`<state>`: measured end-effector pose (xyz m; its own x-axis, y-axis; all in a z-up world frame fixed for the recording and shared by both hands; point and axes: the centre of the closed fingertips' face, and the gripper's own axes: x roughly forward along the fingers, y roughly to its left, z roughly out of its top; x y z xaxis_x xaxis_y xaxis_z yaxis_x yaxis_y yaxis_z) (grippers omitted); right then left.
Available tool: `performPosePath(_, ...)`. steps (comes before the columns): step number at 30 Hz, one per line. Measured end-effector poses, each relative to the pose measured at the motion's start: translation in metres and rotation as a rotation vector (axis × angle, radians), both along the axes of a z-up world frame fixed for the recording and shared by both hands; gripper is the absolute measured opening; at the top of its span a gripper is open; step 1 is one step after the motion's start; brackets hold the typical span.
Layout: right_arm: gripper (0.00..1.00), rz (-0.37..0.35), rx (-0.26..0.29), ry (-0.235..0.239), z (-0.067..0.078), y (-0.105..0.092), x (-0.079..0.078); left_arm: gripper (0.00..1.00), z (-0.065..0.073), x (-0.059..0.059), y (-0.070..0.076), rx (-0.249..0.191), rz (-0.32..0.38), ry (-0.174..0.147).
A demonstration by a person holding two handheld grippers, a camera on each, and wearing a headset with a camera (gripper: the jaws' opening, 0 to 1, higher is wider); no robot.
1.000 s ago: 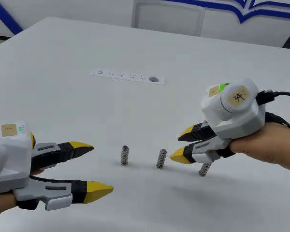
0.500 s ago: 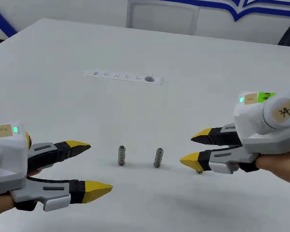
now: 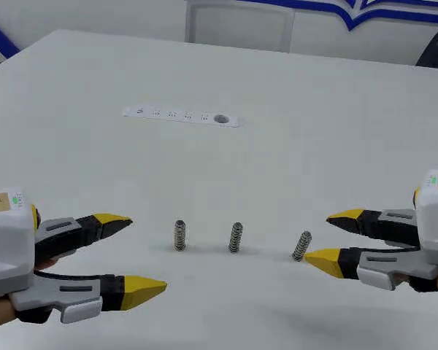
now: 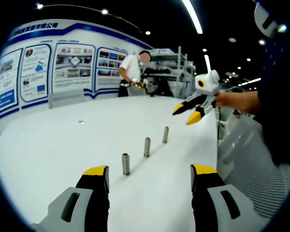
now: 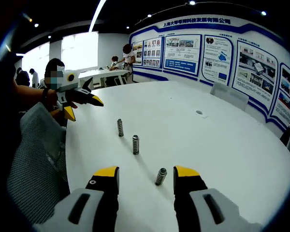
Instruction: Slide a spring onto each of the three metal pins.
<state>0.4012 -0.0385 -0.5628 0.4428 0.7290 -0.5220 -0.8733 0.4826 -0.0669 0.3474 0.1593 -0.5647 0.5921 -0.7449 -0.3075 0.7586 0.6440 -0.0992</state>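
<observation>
Three short coil springs stand in a row on the white table (image 3: 292,131), each over a pin: left spring (image 3: 179,235), middle spring (image 3: 236,238), right spring (image 3: 301,246), which leans a little. My left gripper (image 3: 135,253) hovers open left of the row, nothing between its yellow tips. My right gripper (image 3: 327,237) is open just right of the leaning spring, not touching it. In the left gripper view the springs (image 4: 146,147) run away from my open left gripper (image 4: 150,176). In the right gripper view the leaning spring (image 5: 161,176) sits just beyond my open right gripper (image 5: 146,176).
A flush white socket strip (image 3: 181,115) lies in the tabletop beyond the springs. A chair back (image 3: 237,25) stands at the far edge. A mesh chair (image 5: 34,159) is beside the table, and people stand in the background (image 4: 133,72).
My right gripper has drawn back to the right and lower, away from the right spring, which now stands uncovered. The left gripper has barely moved.
</observation>
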Motion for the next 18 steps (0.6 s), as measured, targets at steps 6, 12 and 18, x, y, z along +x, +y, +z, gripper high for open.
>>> performPosePath(6, 0.5, -0.011, 0.032, -0.014, -0.005, -0.009, -0.002, 0.72, -0.005, -0.001, 0.003, -0.003, 0.009, 0.01)
performPosePath(12, 0.53, -0.007, 0.045, -0.017, -0.018, -0.013, -0.006, 0.76, -0.015, -0.004, 0.006, -0.001, 0.016, 0.027)
performPosePath(18, 0.58, -0.022, 0.06, -0.025, -0.028, -0.017, -0.005, 0.79, -0.022, -0.006, 0.008, -0.01, 0.022, 0.038)
